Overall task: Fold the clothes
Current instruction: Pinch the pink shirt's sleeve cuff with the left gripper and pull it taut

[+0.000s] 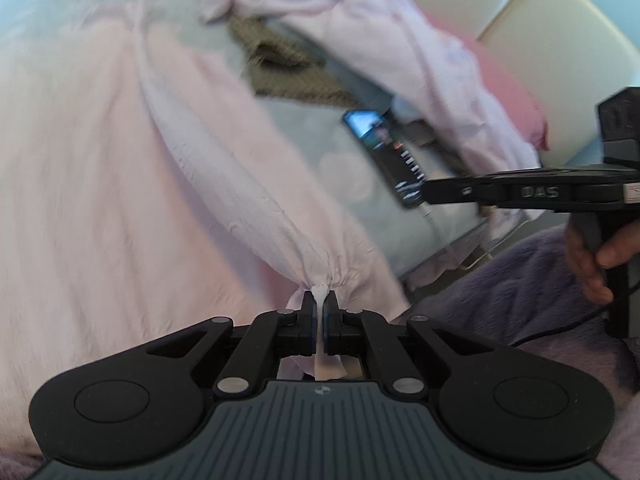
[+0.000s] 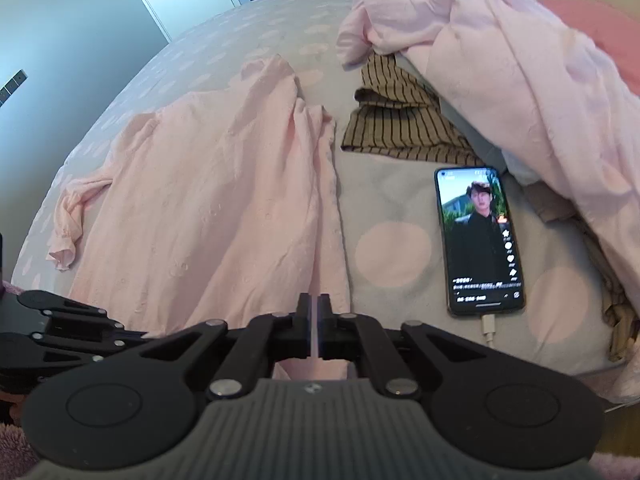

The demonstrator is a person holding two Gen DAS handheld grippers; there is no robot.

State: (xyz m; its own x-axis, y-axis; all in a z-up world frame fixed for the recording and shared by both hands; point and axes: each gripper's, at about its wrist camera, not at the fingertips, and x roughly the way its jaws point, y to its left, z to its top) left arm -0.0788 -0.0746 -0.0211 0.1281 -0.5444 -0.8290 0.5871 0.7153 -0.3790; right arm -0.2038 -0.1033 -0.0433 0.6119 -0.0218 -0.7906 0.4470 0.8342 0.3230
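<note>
One pale pink long-sleeved cotton blouse (image 2: 224, 200) lies spread on the polka-dot grey bed (image 2: 392, 248). The left tool (image 1: 319, 300) and the right tool (image 2: 314, 304) are each clenched on its near hem. One brown striped garment (image 2: 396, 124), one lit black smartphone (image 2: 478, 240) and one crumpled pink quilt (image 2: 500, 48) lie beside it.

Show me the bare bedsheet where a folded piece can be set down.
Free: the strip between the pink garment and the phone, below the striped cloth; also the far sheet beyond the garment. Crowded: the right side, under the pink bedding heap.
</note>
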